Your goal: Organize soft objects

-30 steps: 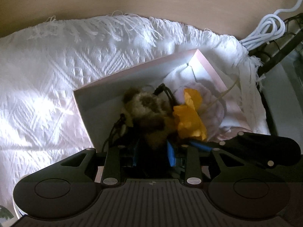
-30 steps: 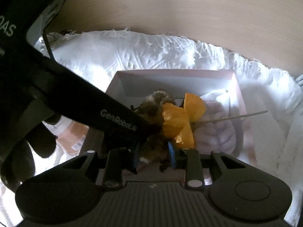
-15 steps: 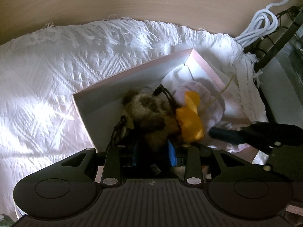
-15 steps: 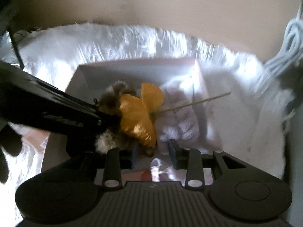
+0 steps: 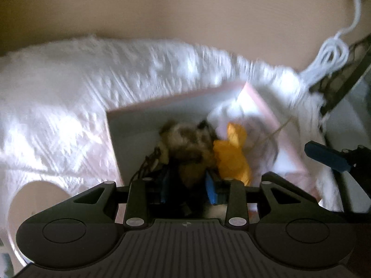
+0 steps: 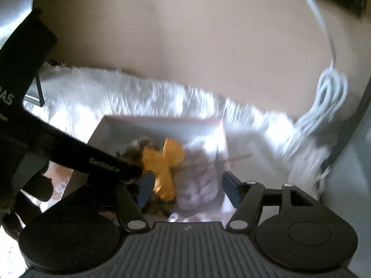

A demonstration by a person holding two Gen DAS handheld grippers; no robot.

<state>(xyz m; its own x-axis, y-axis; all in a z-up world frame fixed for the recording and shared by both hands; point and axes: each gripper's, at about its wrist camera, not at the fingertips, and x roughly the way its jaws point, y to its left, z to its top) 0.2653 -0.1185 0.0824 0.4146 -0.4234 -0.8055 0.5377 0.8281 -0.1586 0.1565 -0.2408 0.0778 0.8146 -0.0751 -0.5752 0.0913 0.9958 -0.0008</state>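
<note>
The shallow pale-pink cardboard box (image 5: 176, 98) lies on a white fringed woven cloth (image 5: 58, 106) spread over the tan wooden tabletop (image 5: 162, 16), and everything soft so far sits inside it. The left gripper (image 5: 188, 185) has its jaws clamped on a brown-and-cream furry plush toy (image 5: 185, 143), which lies in the near half of the box, just beside the orange fabric flower (image 5: 231, 157).

The change is on the right side. A second ago the right gripper (image 6: 186, 187) was down in the box with its jaws close together at the flower; half a second ago it was lifting off; now its jaws stand wide apart and hold nothing, and it has drawn back toward the box's near right corner. The flower is left lying in the box, touching the plush on one side and resting against a pale lilac ribbed knit item (image 6: 201, 178) on the other, with its thin stalk (image 6: 236, 157) reaching over the box's right wall. Both views are blurred by motion.

By my reading, the flower has just been placed and released, so that piece is done. What remains here is for the left jaws to let go of the plush. A coiled white cable (image 6: 329, 92) lies on the tabletop beyond the box's far right corner.
</note>
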